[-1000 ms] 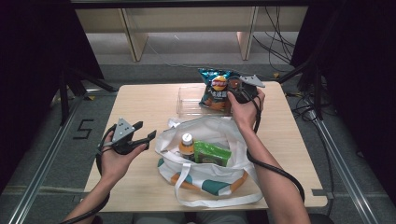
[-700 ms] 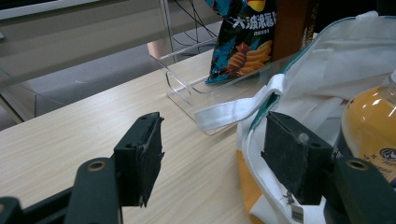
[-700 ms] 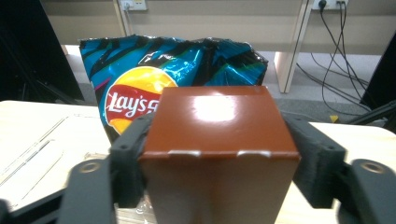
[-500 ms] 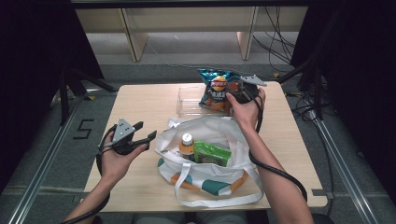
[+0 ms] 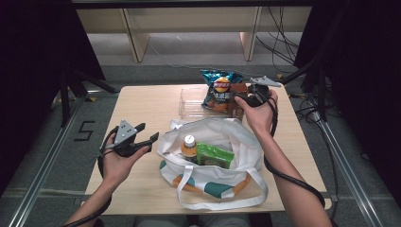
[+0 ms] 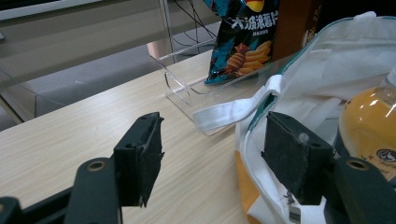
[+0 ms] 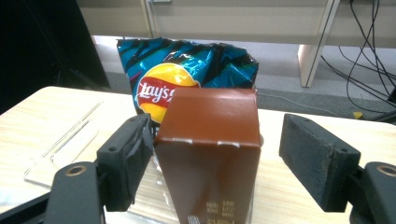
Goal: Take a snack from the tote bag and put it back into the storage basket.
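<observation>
Fingers of the right gripper (image 7: 215, 161) have just been opening wider than a second ago, pads off the smooth brown carton (image 7: 209, 154) standing between them in the clear acrylic tray (image 5: 191, 101) at the bench's twelve o'clock. A crinkly foil chip bag (image 7: 184, 77) leans behind it. Left gripper (image 6: 210, 161) fingers gape empty beside the soft canvas tote (image 5: 231, 142).

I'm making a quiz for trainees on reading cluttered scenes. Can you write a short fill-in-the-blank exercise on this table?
1. The brown carton stands upright in front of a bag of ____.
2. The orange-drink bottle sits inside the white ____ bag.
3. Beside that bottle lies a packet coloured ____.
4. The right gripper has its jaws ____ on either side of the carton.

Missing words: crisps; tote; green; open
</observation>
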`<act>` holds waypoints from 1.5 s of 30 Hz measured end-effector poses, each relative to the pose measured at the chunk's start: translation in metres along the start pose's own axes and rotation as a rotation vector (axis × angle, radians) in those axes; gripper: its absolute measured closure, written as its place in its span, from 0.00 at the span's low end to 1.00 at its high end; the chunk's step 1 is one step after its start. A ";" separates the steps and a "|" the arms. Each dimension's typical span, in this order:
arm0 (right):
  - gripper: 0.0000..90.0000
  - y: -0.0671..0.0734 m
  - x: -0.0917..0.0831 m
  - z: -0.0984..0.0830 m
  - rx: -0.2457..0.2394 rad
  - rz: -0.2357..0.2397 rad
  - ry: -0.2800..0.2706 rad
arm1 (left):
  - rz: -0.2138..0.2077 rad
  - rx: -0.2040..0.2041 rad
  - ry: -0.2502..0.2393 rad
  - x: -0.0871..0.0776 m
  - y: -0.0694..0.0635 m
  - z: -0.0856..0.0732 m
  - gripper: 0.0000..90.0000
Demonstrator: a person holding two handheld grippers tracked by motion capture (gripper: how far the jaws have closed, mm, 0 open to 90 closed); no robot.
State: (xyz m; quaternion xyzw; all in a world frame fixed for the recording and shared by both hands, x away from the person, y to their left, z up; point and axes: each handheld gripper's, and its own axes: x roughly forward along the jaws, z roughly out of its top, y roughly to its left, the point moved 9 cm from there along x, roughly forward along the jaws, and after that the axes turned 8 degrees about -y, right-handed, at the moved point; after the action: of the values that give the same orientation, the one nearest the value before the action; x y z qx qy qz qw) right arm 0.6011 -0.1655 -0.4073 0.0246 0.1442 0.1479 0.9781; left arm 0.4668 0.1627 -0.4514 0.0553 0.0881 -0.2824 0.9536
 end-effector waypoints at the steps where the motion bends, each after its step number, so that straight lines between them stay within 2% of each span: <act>1: 0.29 0.001 -0.002 0.000 0.007 -0.002 0.000 | 0.000 0.001 0.000 0.000 0.000 0.000 0.40; 3: 0.30 0.001 -0.005 0.000 0.002 0.015 0.007 | 0.000 0.000 -0.001 0.000 0.000 0.000 0.40; 5: 0.30 0.003 -0.009 0.000 0.024 0.024 0.013 | 0.001 0.000 -0.001 0.000 0.000 0.000 0.40; 9: 0.31 0.002 -0.013 0.001 -0.024 0.048 0.007 | 0.000 0.000 -0.001 0.000 0.000 0.000 0.40; 10: 0.31 0.003 -0.014 0.000 -0.006 0.045 -0.002 | 0.000 -0.001 -0.001 0.000 0.000 0.000 0.40; 12: 0.31 0.002 -0.015 -0.001 -0.009 0.043 0.012 | -0.004 -0.003 -0.008 0.000 -0.001 0.001 0.40; 14: 0.33 0.003 -0.018 -0.002 0.017 0.050 0.019 | -0.003 -0.003 -0.009 0.000 0.000 0.001 0.40; 17: 0.35 0.003 -0.022 0.000 -0.005 0.069 0.009 | 0.004 -0.002 -0.004 0.000 0.001 0.001 0.40; 18: 0.36 0.004 -0.024 0.000 0.011 0.064 0.018 | 0.002 -0.003 -0.005 0.000 0.001 0.001 0.40; 20: 0.38 0.002 -0.026 0.000 -0.009 0.079 0.013 | 0.002 -0.001 -0.004 0.000 0.000 0.001 0.40; 23: 0.44 0.004 -0.031 0.000 0.010 0.087 0.016 | 0.001 -0.002 -0.007 0.000 0.000 0.001 0.40; 24: 0.45 0.001 -0.033 0.000 -0.019 0.092 0.015 | -0.003 -0.002 -0.010 0.001 0.000 0.001 0.40; 27: 0.51 0.002 -0.039 0.000 -0.009 0.106 0.018 | 0.001 0.000 -0.004 0.000 0.000 0.001 0.40; 30: 0.55 0.000 -0.043 -0.002 -0.053 0.122 0.018 | 0.005 0.011 -0.010 0.000 0.001 0.002 0.40; 31: 0.56 0.002 -0.046 -0.004 -0.035 0.122 0.028 | 0.004 0.012 -0.012 0.000 0.001 0.002 0.40; 32: 0.57 0.002 -0.048 -0.005 -0.039 0.139 0.028 | -0.001 -0.003 -0.009 0.000 0.000 0.001 0.40; 33: 0.58 0.001 -0.050 -0.005 -0.051 0.140 0.028 | -0.001 -0.005 -0.010 0.000 0.000 0.001 0.40; 34: 0.60 0.002 -0.052 -0.006 -0.035 0.151 0.027 | 0.000 -0.001 -0.010 0.000 0.000 0.001 0.40; 35: 0.61 0.002 -0.055 -0.007 -0.045 0.155 0.023 | 0.002 0.000 -0.008 0.000 0.000 0.001 0.40; 37: 0.63 0.004 -0.061 -0.009 -0.014 0.188 0.037 | 0.003 0.003 -0.004 0.000 0.000 0.001 0.40; 39: 0.64 0.006 -0.064 -0.009 -0.041 0.224 0.021 | 0.002 0.001 -0.009 0.000 0.000 0.002 0.40; 40: 0.64 0.009 -0.068 -0.010 -0.001 0.227 0.035 | 0.002 0.003 -0.008 0.000 0.000 0.002 0.40; 41: 0.64 0.008 -0.069 -0.010 -0.030 0.236 0.027 | 0.003 0.002 -0.010 0.000 0.000 0.002 0.40; 42: 0.64 0.008 -0.070 -0.010 -0.035 0.246 0.021 | 0.007 -0.001 -0.011 -0.001 0.001 0.002 0.40; 43: 0.64 0.010 -0.074 -0.012 -0.019 0.249 0.032 | 0.008 0.000 -0.010 -0.001 0.001 0.002 0.40; 45: 0.63 0.011 -0.075 -0.014 -0.036 0.256 0.032 | 0.008 0.001 -0.010 -0.002 0.001 0.002 0.40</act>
State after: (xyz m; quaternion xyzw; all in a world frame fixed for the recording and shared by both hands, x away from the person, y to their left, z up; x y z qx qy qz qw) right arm 0.5254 -0.1773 -0.3991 0.0229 0.1529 0.2746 0.9491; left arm 0.4664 0.1642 -0.4488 0.0547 0.0829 -0.2788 0.9552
